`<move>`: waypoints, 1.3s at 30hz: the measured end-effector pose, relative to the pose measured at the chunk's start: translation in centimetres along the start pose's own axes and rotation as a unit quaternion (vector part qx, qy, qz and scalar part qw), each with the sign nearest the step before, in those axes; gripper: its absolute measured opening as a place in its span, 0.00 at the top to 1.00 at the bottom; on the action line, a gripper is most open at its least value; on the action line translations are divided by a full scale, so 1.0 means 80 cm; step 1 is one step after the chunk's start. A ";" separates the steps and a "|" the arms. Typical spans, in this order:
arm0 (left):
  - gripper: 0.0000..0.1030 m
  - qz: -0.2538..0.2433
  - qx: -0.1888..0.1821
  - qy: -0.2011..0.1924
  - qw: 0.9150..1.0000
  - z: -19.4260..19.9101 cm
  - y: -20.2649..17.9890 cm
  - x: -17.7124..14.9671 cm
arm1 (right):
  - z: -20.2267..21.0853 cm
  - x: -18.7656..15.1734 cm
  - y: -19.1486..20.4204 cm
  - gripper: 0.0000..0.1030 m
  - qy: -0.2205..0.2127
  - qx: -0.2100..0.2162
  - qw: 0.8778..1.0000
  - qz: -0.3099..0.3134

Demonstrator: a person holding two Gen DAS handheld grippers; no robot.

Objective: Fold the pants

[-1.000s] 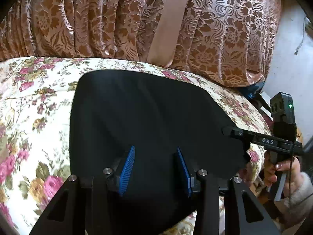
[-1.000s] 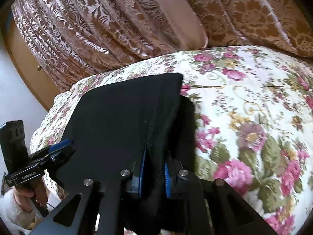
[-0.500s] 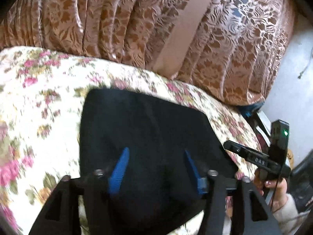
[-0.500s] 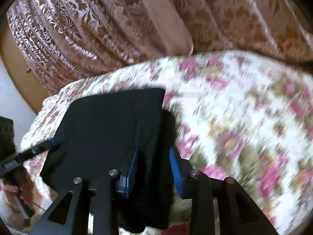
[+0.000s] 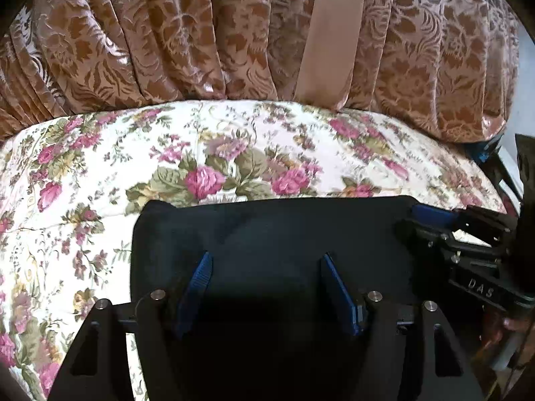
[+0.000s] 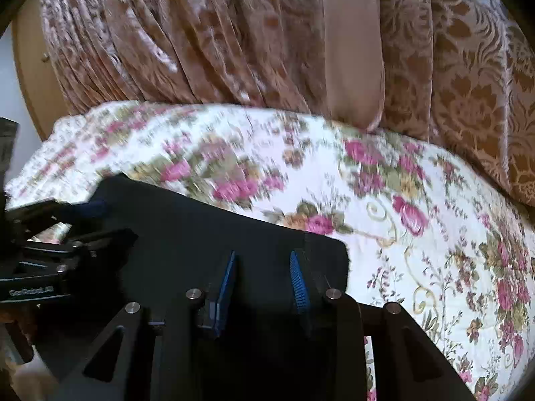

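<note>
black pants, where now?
The folded black pants lie on the floral bedspread at its near edge, low in both wrist views, below the brown curtain.

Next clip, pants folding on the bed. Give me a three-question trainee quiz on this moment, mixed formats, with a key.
1. True or false: the black pants lie on the floral bedspread.
2. Multiple choice: what hangs behind the bed? A) a brown patterned curtain B) a mirror C) a bookshelf
3. Short answer: is either the left gripper or the right gripper clamped on the fabric?

Key:
1. True.
2. A.
3. No. Both sets of jaws stand apart over the dark cloth, with no pad pressing on it; the left jaws have just been opening.
</note>
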State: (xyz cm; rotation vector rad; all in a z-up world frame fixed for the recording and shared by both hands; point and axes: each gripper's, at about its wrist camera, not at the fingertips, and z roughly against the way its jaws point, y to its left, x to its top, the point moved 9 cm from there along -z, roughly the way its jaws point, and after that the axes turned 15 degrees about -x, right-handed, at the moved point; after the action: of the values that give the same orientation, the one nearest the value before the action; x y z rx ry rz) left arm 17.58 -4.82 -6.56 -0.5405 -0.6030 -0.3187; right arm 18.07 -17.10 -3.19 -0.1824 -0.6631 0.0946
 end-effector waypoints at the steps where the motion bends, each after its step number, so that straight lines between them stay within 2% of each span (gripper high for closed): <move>1: 0.32 0.005 -0.005 -0.006 1.000 -0.004 0.004 -0.003 | -0.005 -0.003 -0.001 0.68 -0.002 0.002 1.000 -0.003; 7: 0.27 0.034 -0.036 -0.011 0.999 -0.027 0.024 -0.001 | -0.035 -0.010 -0.002 0.67 -0.020 -0.014 0.999 -0.022; 13: 0.27 0.024 -0.033 -0.032 0.999 -0.019 0.019 -0.004 | -0.041 -0.009 -0.006 0.67 -0.020 -0.007 0.999 -0.039; 20: 0.27 0.014 -0.011 -0.064 0.998 0.006 0.012 -0.017 | -0.029 -0.011 -0.005 0.64 -0.047 -0.026 0.998 -0.034; 24: 0.25 -0.004 0.012 -0.082 0.997 0.024 0.008 -0.032 | -0.025 -0.014 -0.012 0.54 -0.051 -0.035 0.997 -0.047; 27: 0.22 -0.014 0.021 -0.083 0.996 0.038 0.005 -0.044 | -0.015 -0.018 -0.020 0.51 -0.056 -0.022 0.996 -0.068; 30: 0.22 -0.020 0.019 -0.088 0.996 0.049 0.003 -0.057 | -0.002 -0.027 -0.024 0.49 -0.052 -0.010 0.995 -0.079; 32: 0.22 -0.022 0.015 -0.098 0.995 0.059 0.002 -0.064 | 0.006 -0.034 -0.025 0.47 -0.056 -0.019 0.995 -0.075; 37: 0.21 0.001 -0.005 -0.120 0.993 0.082 0.007 -0.080 | 0.020 -0.056 -0.027 0.46 -0.045 -0.019 0.996 -0.076; 39: 0.14 0.012 -0.007 -0.125 0.992 0.089 0.011 -0.085 | 0.024 -0.067 -0.030 0.46 -0.037 -0.009 0.996 -0.086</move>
State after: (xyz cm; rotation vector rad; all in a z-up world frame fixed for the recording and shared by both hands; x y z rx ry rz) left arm 9.42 0.80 -6.12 -0.6049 -0.8357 -0.2347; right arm 12.71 -19.98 -4.44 -0.1391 -0.7514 -0.0702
